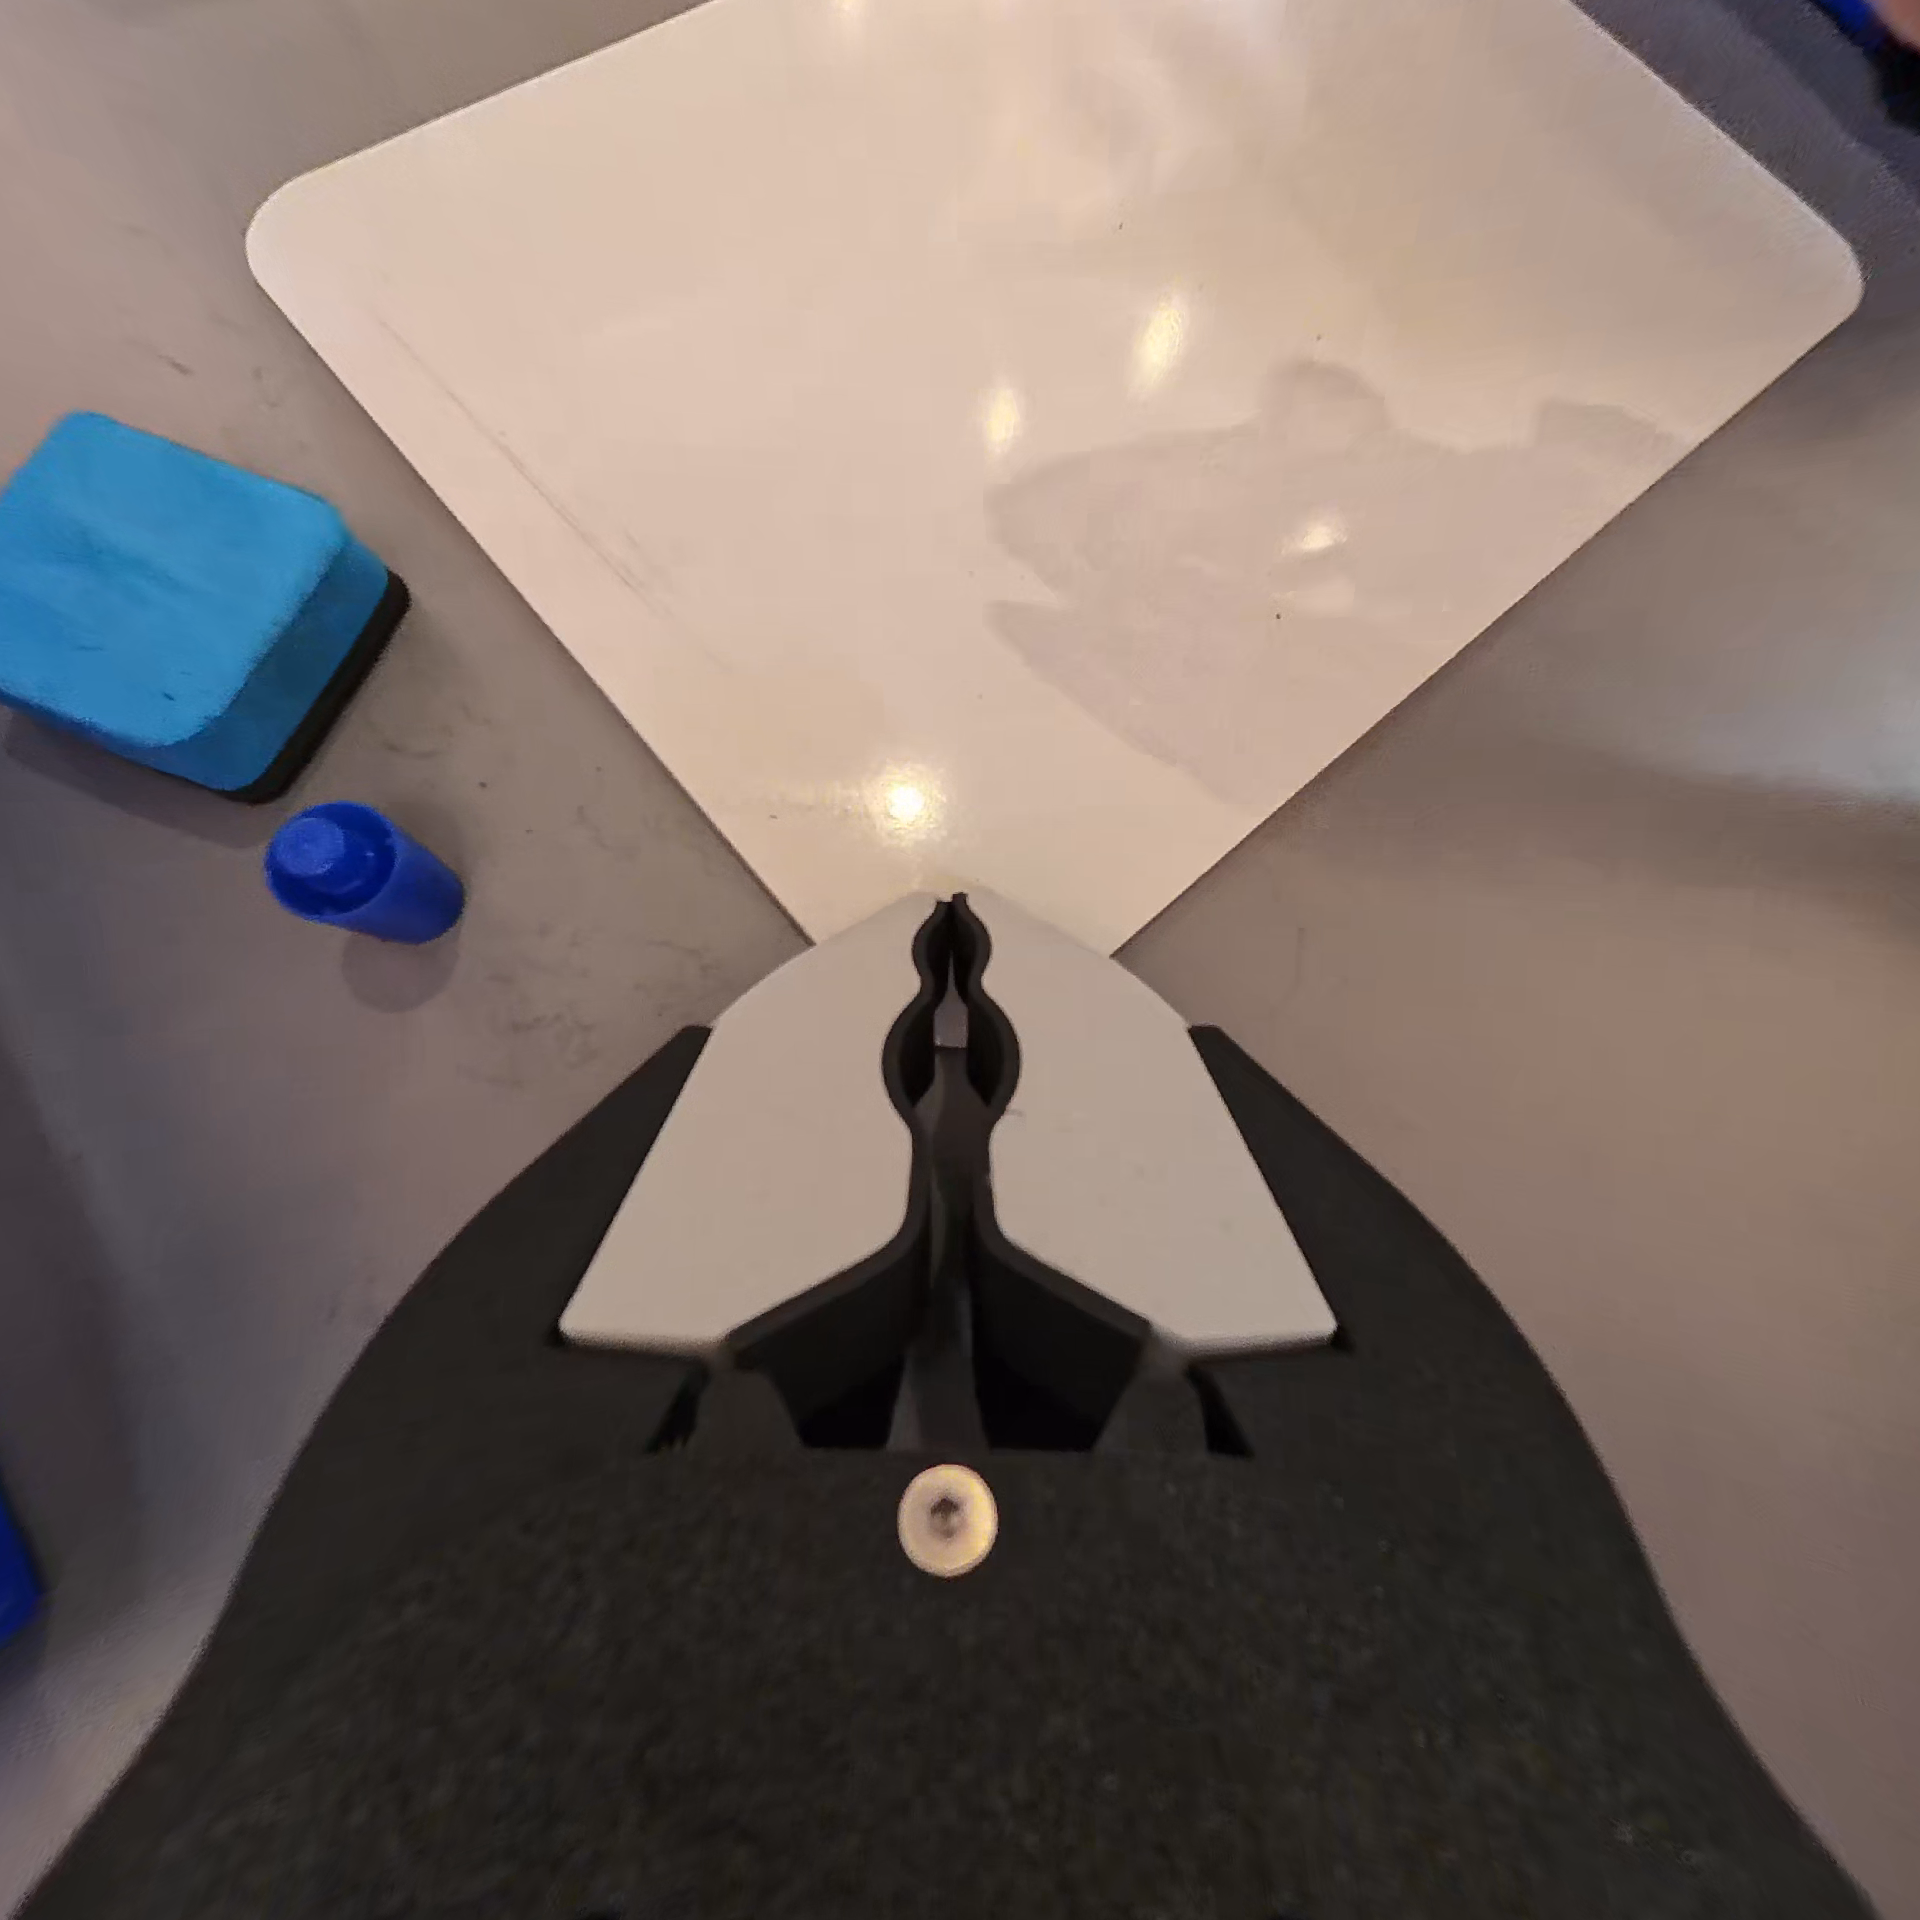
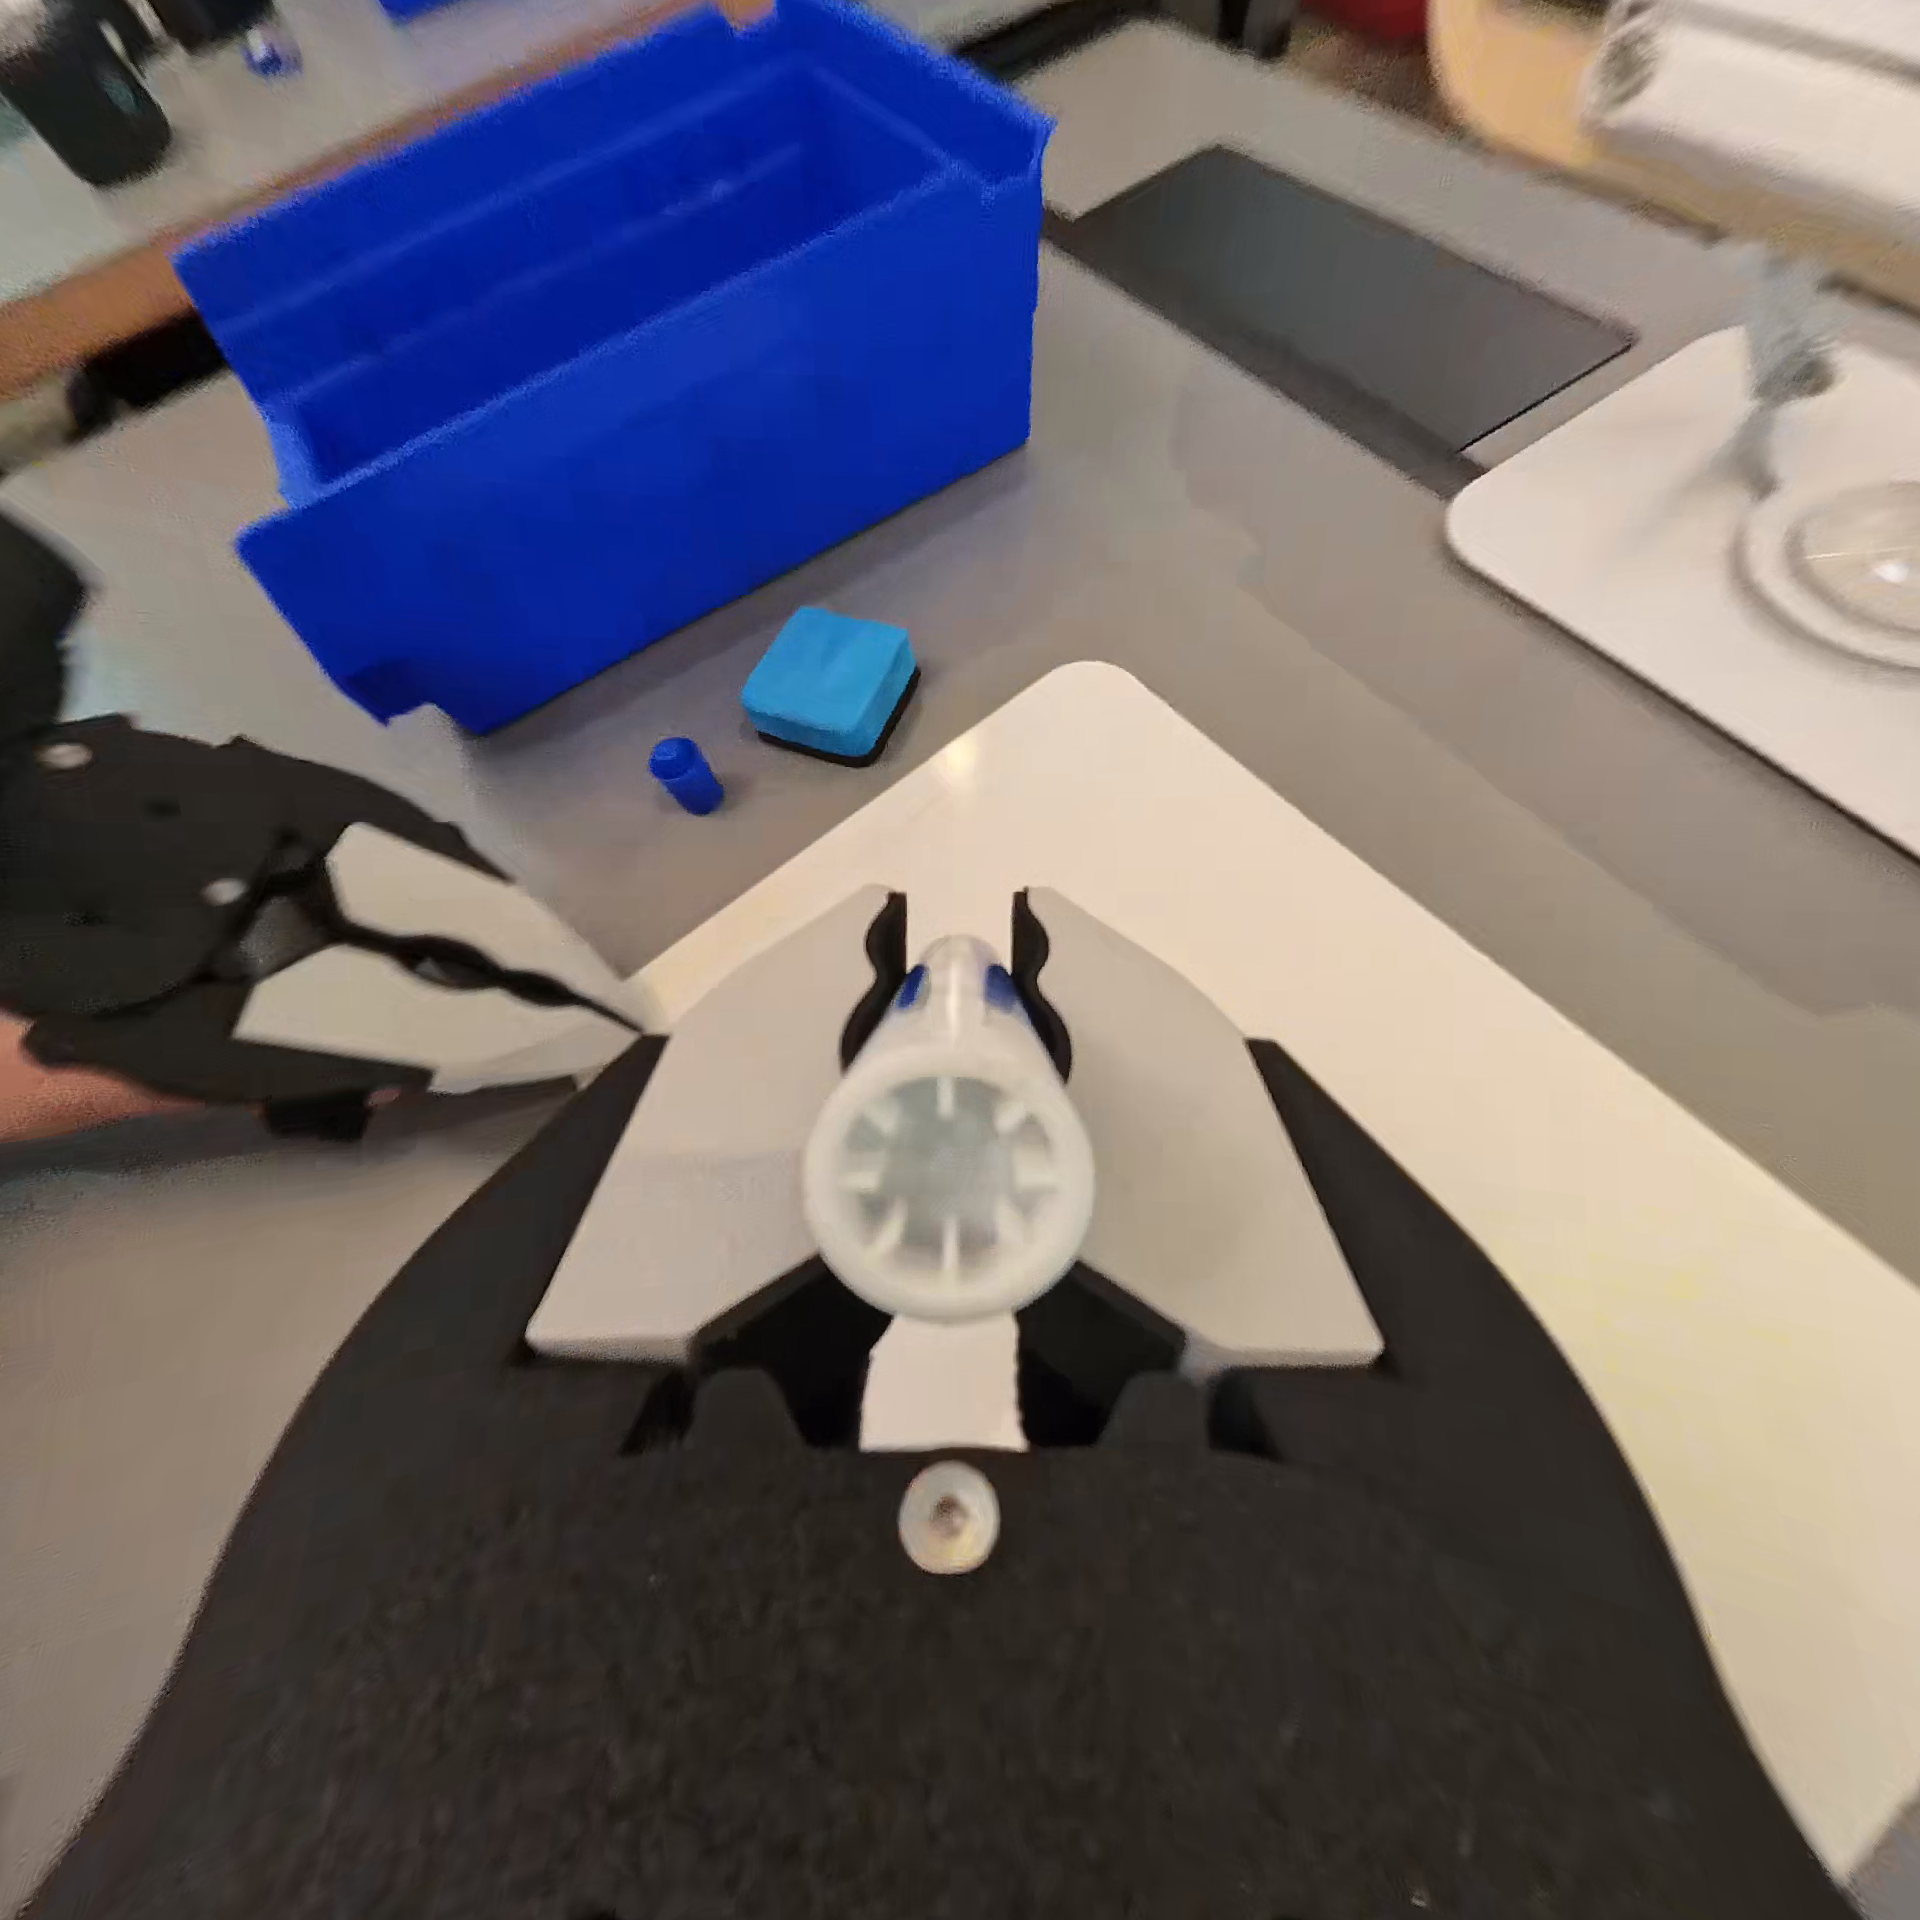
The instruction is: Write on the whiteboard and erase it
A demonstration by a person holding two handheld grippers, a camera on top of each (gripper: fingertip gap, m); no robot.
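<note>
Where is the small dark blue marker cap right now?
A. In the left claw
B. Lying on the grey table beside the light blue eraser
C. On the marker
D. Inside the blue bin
B: the small dark blue marker cap lies on the grey table, beside the light blue foam eraser.

Both wrist views look steeply down, close over the whiteboard (image 1: 935, 416), sharing its eraser-side (image 2: 831, 681) corner

grey tabletop (image 2: 1195, 540) | dark inset panel (image 2: 1340, 291) | ceiling lights glare
</note>
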